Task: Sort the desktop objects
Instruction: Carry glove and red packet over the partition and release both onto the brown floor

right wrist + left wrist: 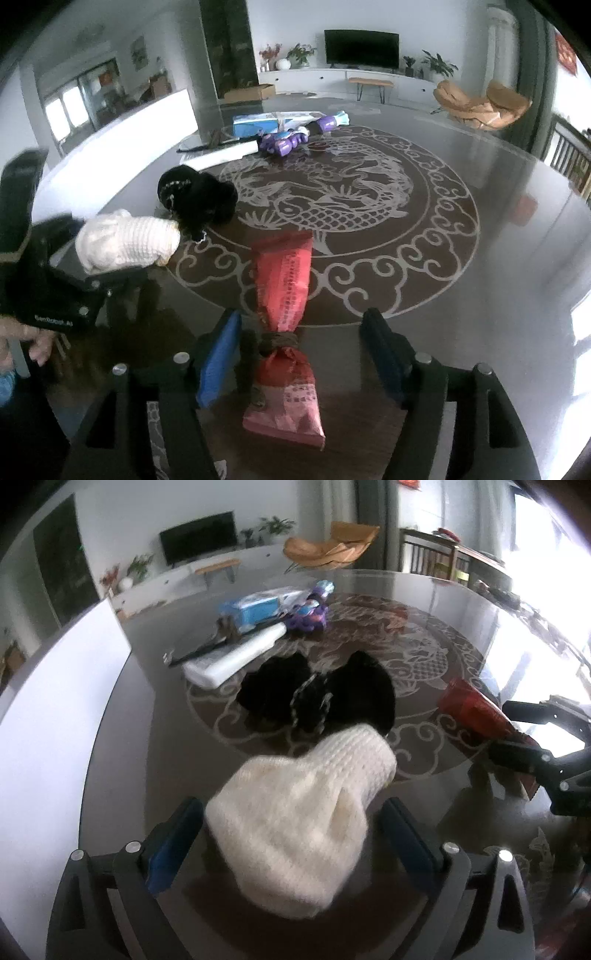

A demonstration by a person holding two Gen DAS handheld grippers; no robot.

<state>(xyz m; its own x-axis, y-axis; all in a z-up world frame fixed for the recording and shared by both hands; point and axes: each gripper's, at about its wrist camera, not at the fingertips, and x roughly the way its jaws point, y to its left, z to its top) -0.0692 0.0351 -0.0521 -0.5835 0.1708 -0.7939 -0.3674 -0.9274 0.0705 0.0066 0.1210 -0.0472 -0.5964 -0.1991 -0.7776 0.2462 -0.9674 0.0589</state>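
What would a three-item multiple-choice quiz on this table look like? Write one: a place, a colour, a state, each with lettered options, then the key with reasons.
1. What lies between the left gripper fingers?
A. white knit hat
B. a glass bottle
C. nothing

2. What colour is the tied bag in front of the right gripper?
A. green
B. red
C. yellow

3. How do the right gripper's jaws stand?
A. clamped on the bag
B. shut, nothing between
C. open, bag between, pads clear

Key: 1 A, the hat fills the gap in the left wrist view. 2 B, the wrapper is plainly red. 3 C, table shows on both sides of the bag's tied neck.
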